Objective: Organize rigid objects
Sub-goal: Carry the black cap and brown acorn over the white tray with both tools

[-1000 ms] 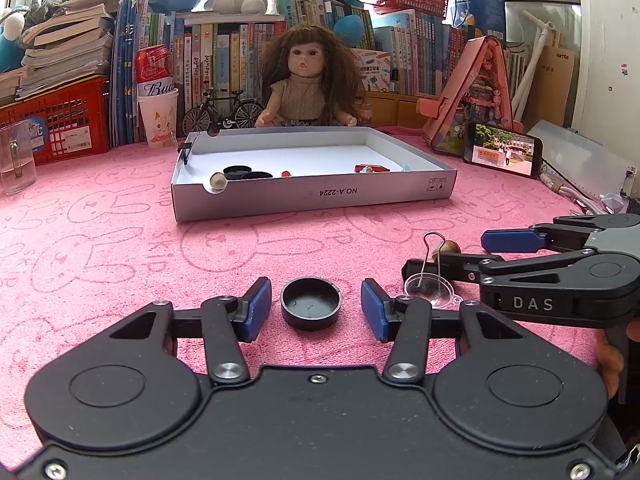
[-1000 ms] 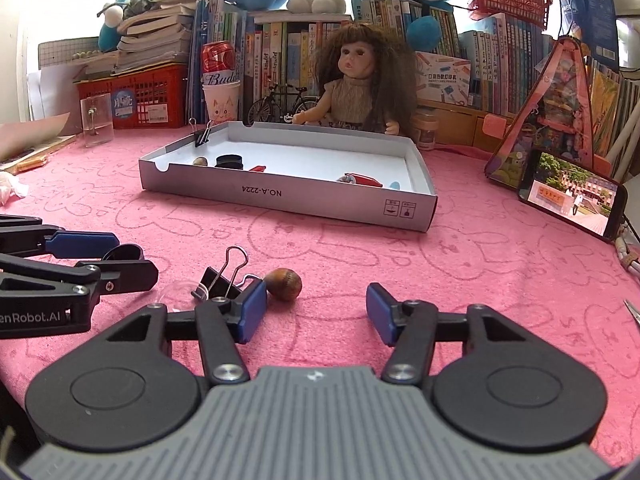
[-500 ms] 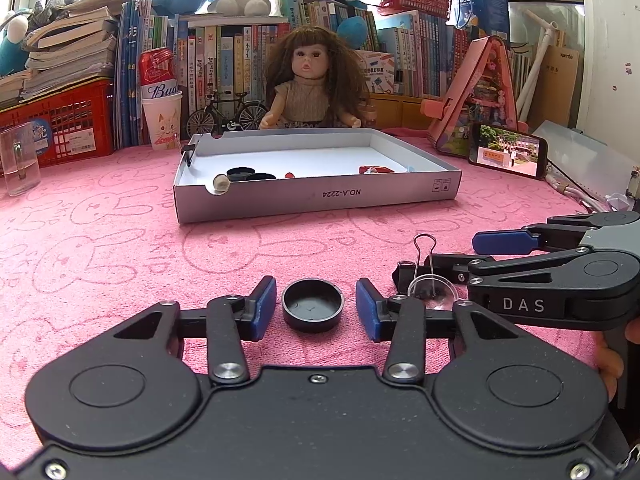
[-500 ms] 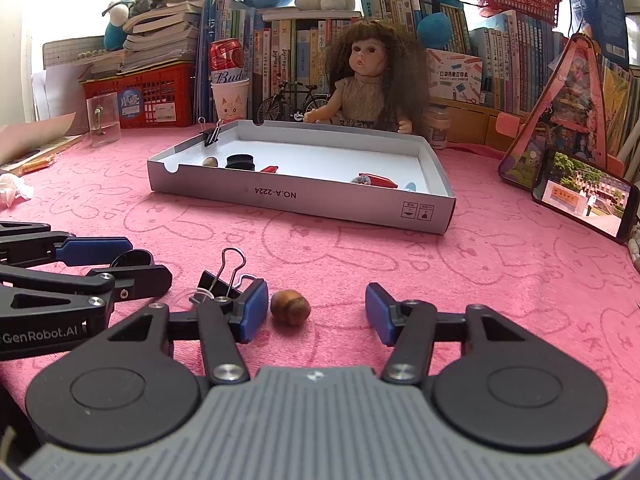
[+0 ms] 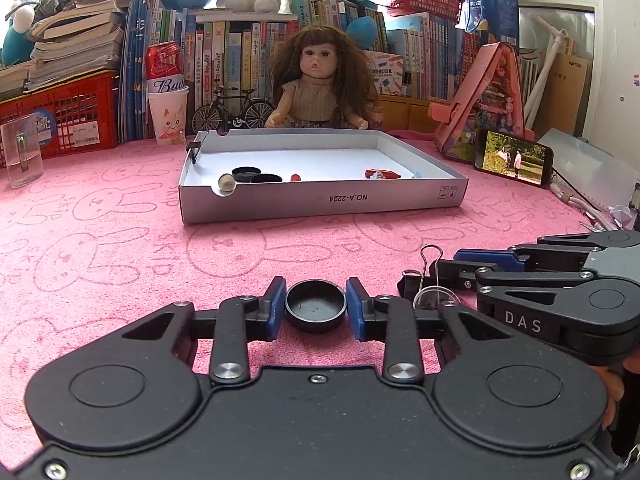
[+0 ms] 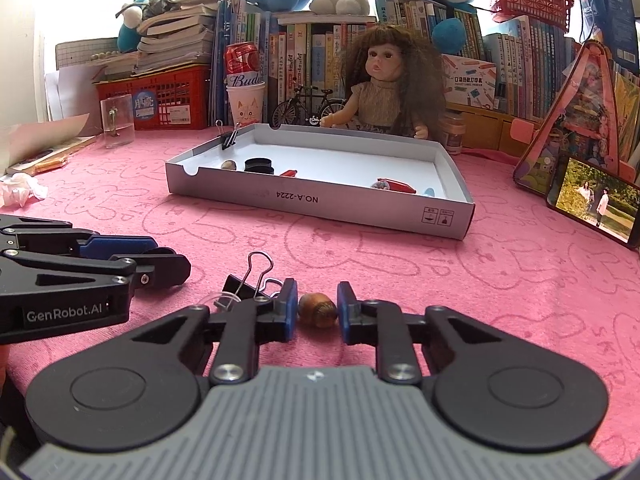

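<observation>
A black round cap [image 5: 316, 308] lies open side up on the pink cloth. My left gripper [image 5: 316, 285] is closing, and its blue pads touch the cap on both sides. A brown nut [image 6: 318, 312] sits between the blue pads of my right gripper [image 6: 318, 292], which is also closing and presses on it. A black binder clip [image 6: 248, 284] and a small clear disc [image 5: 436, 296] lie between the two grippers. Farther back, the white box [image 5: 320, 200] marked NO.A-2224 holds black caps, a small ball and red pieces.
A doll [image 5: 320, 92] sits behind the box, with a toy bicycle [image 5: 232, 110] beside it. A phone [image 5: 514, 156] leans at the right and a clear glass [image 5: 22, 156] stands at the left. A binder clip [image 6: 230, 138] grips the box's far left wall. Crumpled paper [image 6: 20, 194] lies at far left.
Both pairs of jaws have narrowed. The left pads came in onto the black cap. The right gripper slid forward so the nut lies between its pads, then closed on it.
</observation>
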`<state>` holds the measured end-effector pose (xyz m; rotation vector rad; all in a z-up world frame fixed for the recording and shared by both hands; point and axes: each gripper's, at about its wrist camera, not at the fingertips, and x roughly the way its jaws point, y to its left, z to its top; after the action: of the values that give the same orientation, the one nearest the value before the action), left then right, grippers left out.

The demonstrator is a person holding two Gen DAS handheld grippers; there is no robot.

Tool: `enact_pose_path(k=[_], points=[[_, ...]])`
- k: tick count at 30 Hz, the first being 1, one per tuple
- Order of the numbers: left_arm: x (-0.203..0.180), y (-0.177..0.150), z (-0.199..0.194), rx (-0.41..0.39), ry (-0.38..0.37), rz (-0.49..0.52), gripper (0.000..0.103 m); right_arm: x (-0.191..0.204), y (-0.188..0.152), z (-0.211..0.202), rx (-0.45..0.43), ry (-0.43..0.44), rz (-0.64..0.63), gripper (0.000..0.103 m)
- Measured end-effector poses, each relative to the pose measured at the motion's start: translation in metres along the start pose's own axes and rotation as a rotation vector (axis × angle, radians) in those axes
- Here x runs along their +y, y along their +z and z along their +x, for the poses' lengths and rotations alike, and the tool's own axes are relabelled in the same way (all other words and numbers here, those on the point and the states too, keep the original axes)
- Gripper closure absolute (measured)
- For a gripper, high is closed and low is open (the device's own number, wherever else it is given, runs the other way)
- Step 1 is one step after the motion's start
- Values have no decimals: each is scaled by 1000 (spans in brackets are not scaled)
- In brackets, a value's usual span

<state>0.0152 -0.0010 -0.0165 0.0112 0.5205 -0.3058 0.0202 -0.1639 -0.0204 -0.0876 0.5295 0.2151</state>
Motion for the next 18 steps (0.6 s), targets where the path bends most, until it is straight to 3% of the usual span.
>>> enact_pose_path(k=[18], points=[[9, 40, 13, -44, 31, -40, 73, -30, 23, 9, -21, -71, 99, 78]])
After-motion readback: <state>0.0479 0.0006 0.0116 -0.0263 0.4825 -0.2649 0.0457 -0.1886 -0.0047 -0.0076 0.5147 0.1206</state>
